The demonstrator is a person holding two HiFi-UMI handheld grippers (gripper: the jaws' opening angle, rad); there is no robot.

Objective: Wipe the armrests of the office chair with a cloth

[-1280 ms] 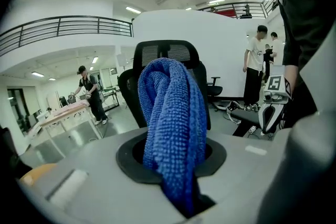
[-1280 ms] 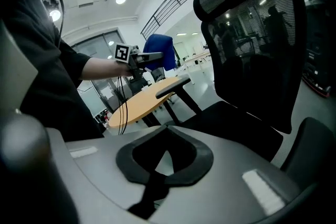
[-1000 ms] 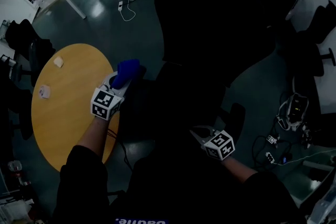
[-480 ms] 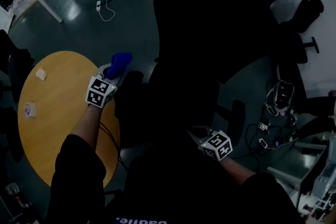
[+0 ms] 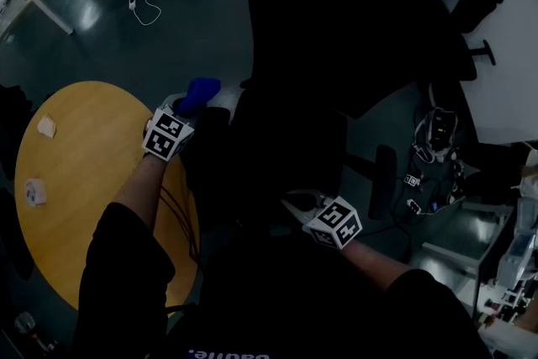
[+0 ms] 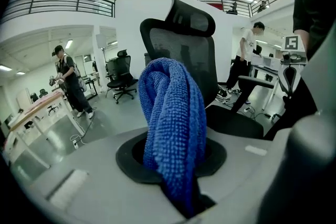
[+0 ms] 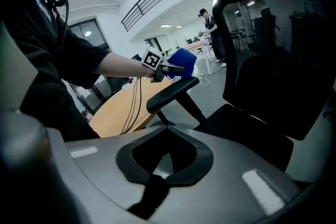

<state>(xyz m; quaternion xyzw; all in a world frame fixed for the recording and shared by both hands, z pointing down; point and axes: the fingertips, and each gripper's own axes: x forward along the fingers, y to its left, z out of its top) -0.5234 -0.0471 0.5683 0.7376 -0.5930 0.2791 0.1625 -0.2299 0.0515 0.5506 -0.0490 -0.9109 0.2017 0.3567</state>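
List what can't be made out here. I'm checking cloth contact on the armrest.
- Whether the blue cloth touches the armrest: the head view is too dark, with black chair on black. In the left gripper view the cloth itself covers the pad. In the right gripper view it is too small.
- Left gripper jaw tips: buried in the cloth in the left gripper view.
- Two white items on the round table: too small to identify in the head view.

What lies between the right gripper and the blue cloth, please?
The black armrest pad, just below the cloth; the right gripper view shows it.
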